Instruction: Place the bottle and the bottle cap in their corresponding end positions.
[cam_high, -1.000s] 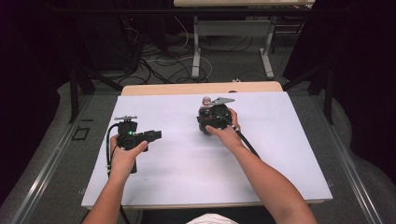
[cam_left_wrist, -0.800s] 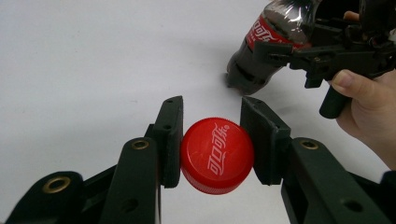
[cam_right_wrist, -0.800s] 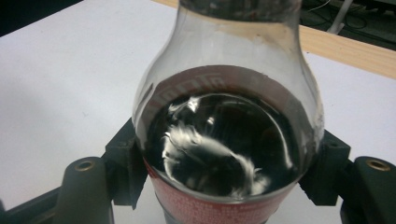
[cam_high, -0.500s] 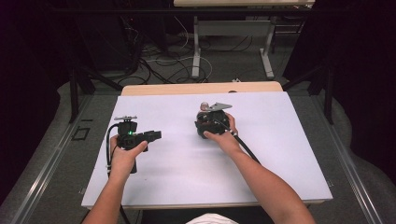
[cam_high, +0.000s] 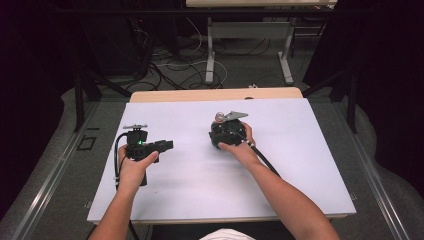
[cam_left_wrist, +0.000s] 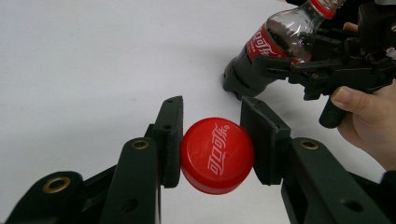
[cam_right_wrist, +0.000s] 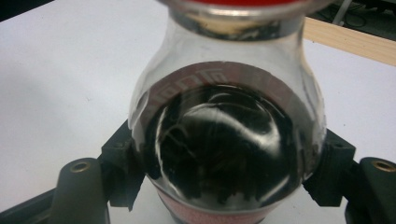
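Red and round, the plastic screw cap with white lettering sits between the two black jaws of your left gripper, and both pads press on its ribbed sides, so this gripper is closed on the cap. In the high view your left gripper is near the left edge of the white table surface, with your left hand around its handle. Your right gripper holds the clear plastic cola bottle with dark drink and red label; its jaws have just been opening a little, but the pads touch the bottle on both sides. The bottle leans, with its base on the surface, near the middle and toward the far edge.
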